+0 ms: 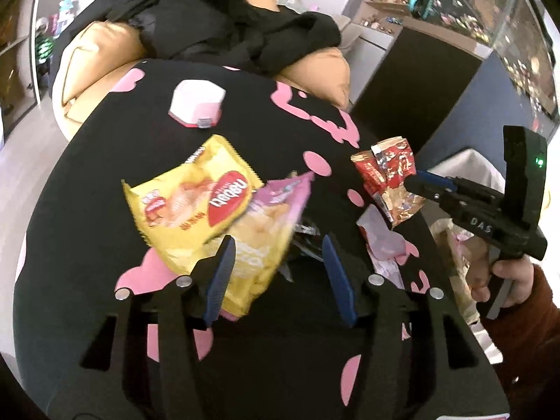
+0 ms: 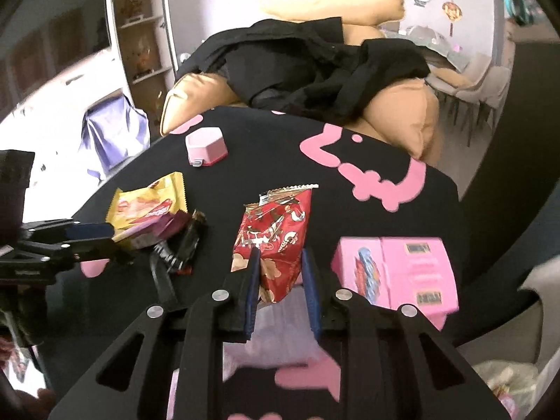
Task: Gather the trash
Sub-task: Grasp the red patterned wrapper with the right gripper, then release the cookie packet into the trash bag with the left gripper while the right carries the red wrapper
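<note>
1. One red snack packet (image 2: 276, 241), clamped in the right gripper (image 2: 280, 262), lifted above the black table (image 2: 350, 189).
2. Left gripper (image 1: 276, 262) jaws apart over two yellow wrappers (image 1: 196, 192).
3. One pink box (image 2: 399, 273) near the table's right edge.

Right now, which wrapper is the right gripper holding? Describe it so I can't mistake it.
On the black table with pink shapes, look right of the yellow snack bag. The red foil snack wrapper is pinched in the right gripper: the only red, torn-open one.

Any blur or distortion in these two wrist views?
Left wrist: heavy fisheye bending at the edges, motion smear on the pink-and-yellow snack bag. Right wrist: same bending, pink box soft-edged, red wrapper fairly sharp.
</note>
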